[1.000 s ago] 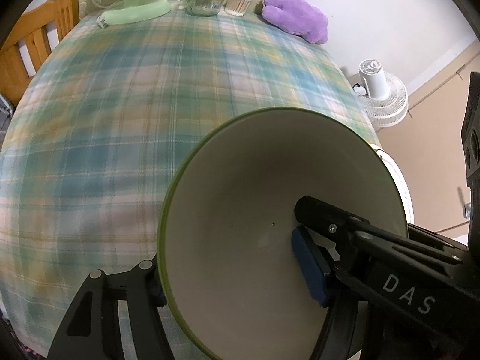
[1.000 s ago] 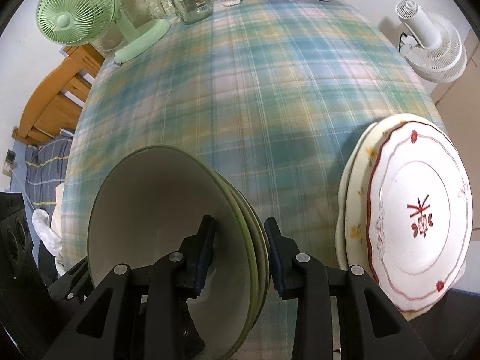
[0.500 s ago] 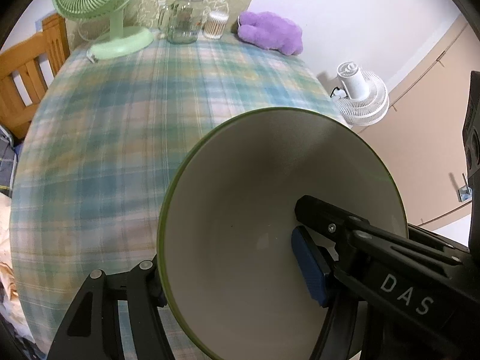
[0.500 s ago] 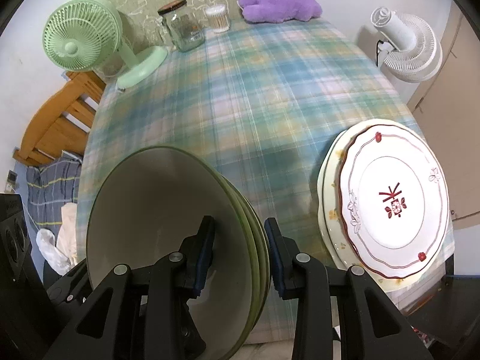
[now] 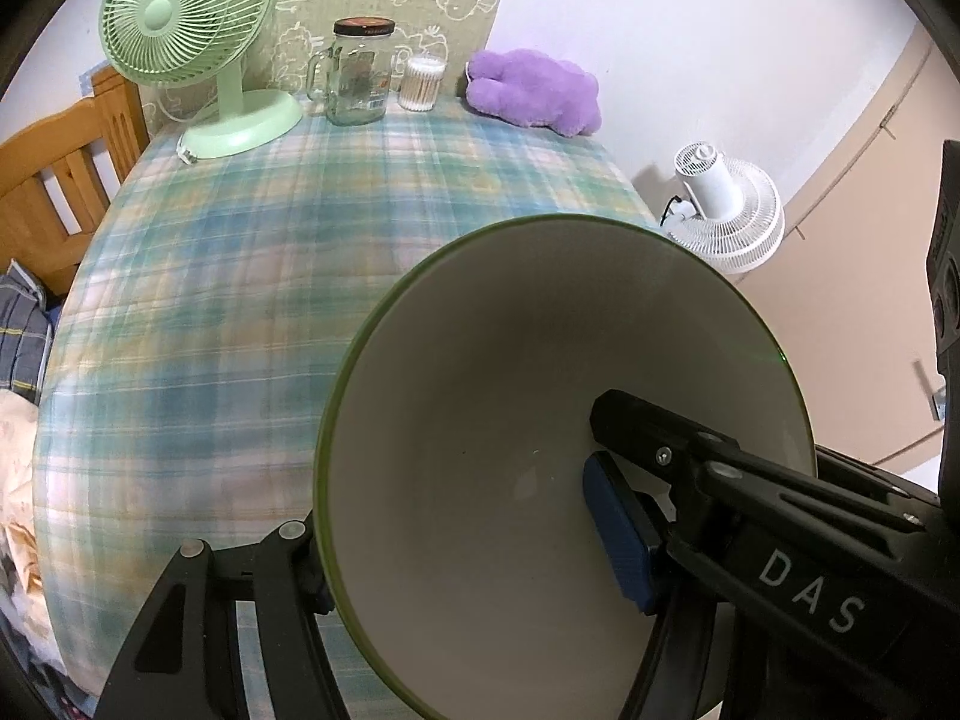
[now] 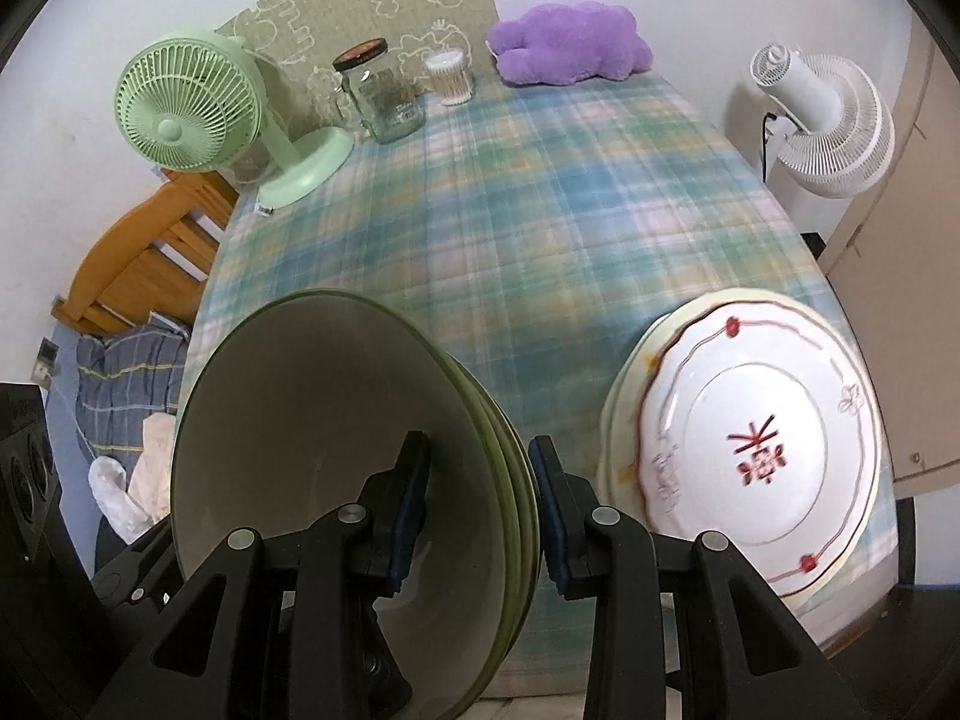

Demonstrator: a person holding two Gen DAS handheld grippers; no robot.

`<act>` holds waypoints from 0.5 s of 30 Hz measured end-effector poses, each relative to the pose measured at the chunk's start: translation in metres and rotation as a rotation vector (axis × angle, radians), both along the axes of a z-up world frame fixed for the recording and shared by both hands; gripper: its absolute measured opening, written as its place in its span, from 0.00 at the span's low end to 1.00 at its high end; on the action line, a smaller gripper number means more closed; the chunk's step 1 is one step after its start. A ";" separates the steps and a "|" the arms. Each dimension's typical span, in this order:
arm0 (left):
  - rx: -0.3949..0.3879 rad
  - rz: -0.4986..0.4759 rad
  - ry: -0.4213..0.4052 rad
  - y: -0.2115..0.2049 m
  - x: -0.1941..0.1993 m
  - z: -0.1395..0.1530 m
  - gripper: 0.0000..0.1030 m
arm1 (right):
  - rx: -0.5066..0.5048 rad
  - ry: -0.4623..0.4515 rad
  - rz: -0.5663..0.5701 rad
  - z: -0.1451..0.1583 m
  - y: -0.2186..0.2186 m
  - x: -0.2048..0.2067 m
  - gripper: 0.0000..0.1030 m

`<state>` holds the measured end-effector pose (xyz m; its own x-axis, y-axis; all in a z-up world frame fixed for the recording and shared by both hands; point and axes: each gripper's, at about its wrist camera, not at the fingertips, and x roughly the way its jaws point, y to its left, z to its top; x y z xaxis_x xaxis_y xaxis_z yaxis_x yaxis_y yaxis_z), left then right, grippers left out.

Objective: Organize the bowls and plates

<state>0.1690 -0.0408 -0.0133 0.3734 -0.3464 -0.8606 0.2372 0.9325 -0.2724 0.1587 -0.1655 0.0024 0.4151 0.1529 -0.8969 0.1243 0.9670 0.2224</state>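
Observation:
A stack of green-rimmed bowls [image 6: 312, 432] with cream insides is held up over the near edge of the plaid table [image 6: 540, 228]. My right gripper [image 6: 480, 516] is shut on the right side of the stack's rims. My left gripper [image 5: 456, 540] is shut on the same stack [image 5: 510, 420], one blue pad inside the top bowl, the other finger outside. A stack of plates [image 6: 756, 456], the top one white with red trim, lies on the table's near right corner, right of my right gripper.
At the table's far end stand a green desk fan [image 6: 192, 114], a glass jar mug [image 6: 384, 96], a cotton-swab tub [image 6: 450, 78] and a purple plush toy [image 6: 570, 42]. A white floor fan [image 6: 822, 114] stands to the right, a wooden chair [image 6: 144, 258] to the left.
Both grippers have risen and pulled back from the table with the bowl stack; the table and far objects now look smaller. The grips on the bowls have not changed.

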 end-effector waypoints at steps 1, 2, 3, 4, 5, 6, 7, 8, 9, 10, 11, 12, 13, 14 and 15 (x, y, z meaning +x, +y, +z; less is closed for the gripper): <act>-0.001 0.009 0.002 -0.005 -0.001 0.001 0.67 | 0.001 0.001 0.006 0.001 -0.004 0.001 0.36; -0.002 0.013 0.003 -0.009 -0.001 0.001 0.67 | -0.001 0.002 0.013 0.002 -0.009 0.001 0.36; -0.003 0.020 0.004 -0.015 -0.001 0.002 0.67 | -0.002 0.003 0.020 0.003 -0.014 0.001 0.36; -0.003 0.023 0.004 -0.019 -0.001 0.002 0.67 | -0.003 0.003 0.024 0.004 -0.019 0.002 0.36; -0.004 0.027 0.006 -0.025 -0.001 0.002 0.67 | -0.004 0.004 0.028 0.005 -0.023 0.001 0.36; -0.004 0.029 0.008 -0.030 -0.002 0.001 0.67 | -0.004 0.005 0.030 0.005 -0.028 0.002 0.36; -0.005 0.031 0.010 -0.035 -0.002 0.001 0.67 | -0.005 0.008 0.033 0.005 -0.034 0.002 0.36; -0.005 0.033 0.013 -0.041 -0.002 0.000 0.67 | -0.005 0.010 0.034 0.005 -0.040 0.002 0.36; -0.005 0.036 0.015 -0.047 -0.003 0.000 0.67 | -0.004 0.013 0.035 0.005 -0.046 0.002 0.36; -0.005 0.038 0.016 -0.051 -0.003 -0.001 0.67 | -0.005 0.016 0.037 0.004 -0.052 0.002 0.36; -0.006 0.041 0.017 -0.056 -0.003 -0.001 0.67 | -0.005 0.017 0.040 0.004 -0.056 0.002 0.36; -0.007 0.044 0.018 -0.062 -0.003 -0.001 0.67 | -0.006 0.018 0.043 0.004 -0.062 0.003 0.36; -0.008 0.048 0.019 -0.067 -0.004 -0.002 0.67 | -0.007 0.019 0.046 0.004 -0.067 0.003 0.36; -0.009 0.050 0.020 -0.070 -0.004 -0.002 0.67 | -0.008 0.019 0.048 0.004 -0.072 0.002 0.36; -0.009 0.054 0.022 -0.076 -0.004 -0.003 0.67 | -0.008 0.020 0.051 0.004 -0.076 0.003 0.36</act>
<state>0.1649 -0.1168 -0.0158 0.3730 -0.3340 -0.8656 0.1806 0.9412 -0.2854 0.1613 -0.2418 0.0063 0.3887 0.1663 -0.9062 0.0791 0.9739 0.2127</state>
